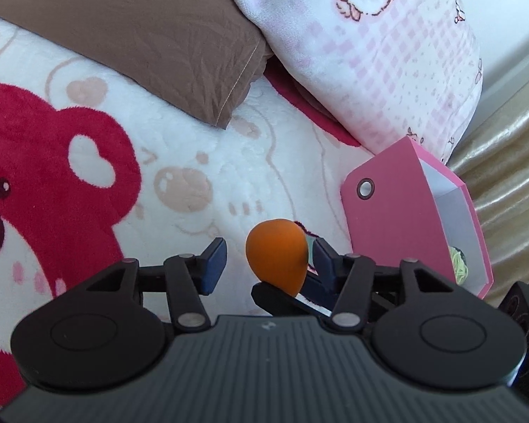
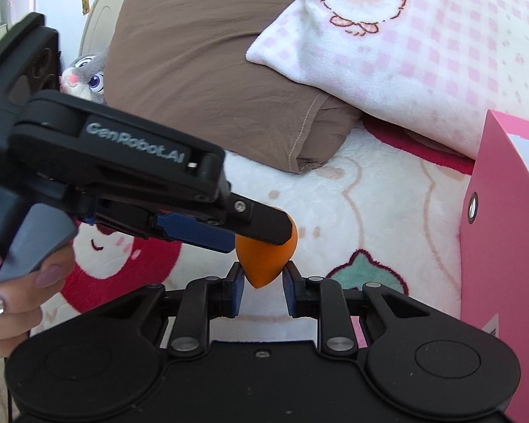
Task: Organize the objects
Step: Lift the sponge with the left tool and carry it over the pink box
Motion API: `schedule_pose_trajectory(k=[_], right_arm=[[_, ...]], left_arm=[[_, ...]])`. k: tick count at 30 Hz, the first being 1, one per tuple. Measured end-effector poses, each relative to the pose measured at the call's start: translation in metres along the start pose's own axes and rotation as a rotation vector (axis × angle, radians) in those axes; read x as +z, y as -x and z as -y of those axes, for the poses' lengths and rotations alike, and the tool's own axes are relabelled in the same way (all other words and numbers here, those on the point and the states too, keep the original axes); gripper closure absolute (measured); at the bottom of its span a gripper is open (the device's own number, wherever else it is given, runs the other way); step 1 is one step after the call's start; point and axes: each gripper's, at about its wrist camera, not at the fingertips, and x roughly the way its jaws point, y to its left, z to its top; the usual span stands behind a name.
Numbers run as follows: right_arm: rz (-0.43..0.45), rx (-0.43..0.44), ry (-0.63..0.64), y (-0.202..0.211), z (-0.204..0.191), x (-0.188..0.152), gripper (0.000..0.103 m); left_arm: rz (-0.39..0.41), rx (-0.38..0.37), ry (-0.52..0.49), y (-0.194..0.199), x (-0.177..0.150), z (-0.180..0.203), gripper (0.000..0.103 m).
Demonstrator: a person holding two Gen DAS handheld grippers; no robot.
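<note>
The orange teardrop-shaped sponge [image 2: 264, 262] hangs above the plush bear-print blanket [image 1: 201, 176], pinched at its pointed end between the blue pads of the right gripper [image 2: 262, 283], whose jaws stand nearly together and press on both sides of the tip. The left gripper [image 1: 269, 259] reaches in from the left in the right wrist view, gripped by a person's hand [image 2: 14, 292] with pale painted nails; one black finger [image 2: 264, 225] crosses over the rounded top of the sponge. In the left wrist view its jaws stand partly apart: the sponge sits close against the right-hand pad, while the left-hand pad is clear of it with blanket showing between, so this gripper has no clamp on the sponge. A pink open-topped box [image 1: 416, 218] stands just to the right of the sponge on the blanket, a metal eyelet in its near wall and some yellow-green thing, too small to identify, lying inside. Behind, a brown pillow [image 2: 208, 70] lies under the edge of a pink checked blanket [image 2: 423, 53] printed with cartoon animals, and a grey plush rabbit [image 2: 86, 75] peeks from beside the pillow.
</note>
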Motion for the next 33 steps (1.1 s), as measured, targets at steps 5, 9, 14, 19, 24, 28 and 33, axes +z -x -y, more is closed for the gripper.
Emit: schedule_pose_trajectory(k=[5, 9, 14, 19, 24, 28, 33], right_arm=[[0.011, 0.003, 0.024, 0.01, -0.006, -0.002, 0.076], [0.034, 0.021, 0.006, 0.03, -0.006, 0.001, 0.076], [0.026, 0.041, -0.024, 0.064, -0.006, 0.011, 0.076], [0.043, 0.049, -0.04, 0.108, 0.0, 0.022, 0.076], [0.075, 0.026, -0.043, 0.147, 0.015, 0.034, 0.076], [0.117, -0.026, -0.042, 0.17, 0.032, 0.039, 0.076], [0.137, -0.091, -0.056, 0.185, 0.06, 0.04, 0.076]], left_arm=[[0.014, 0.02, -0.035, 0.003, -0.012, 0.016, 0.067], [0.024, 0.044, -0.055, 0.022, -0.013, 0.038, 0.068], [0.009, 0.045, -0.048, 0.043, -0.015, 0.066, 0.068], [0.002, 0.03, -0.07, 0.063, -0.015, 0.107, 0.068], [-0.002, 0.023, -0.137, 0.07, -0.008, 0.157, 0.068], [-0.001, -0.012, -0.153, 0.061, 0.0, 0.188, 0.067], [-0.026, -0.023, -0.186, 0.034, 0.007, 0.223, 0.066]])
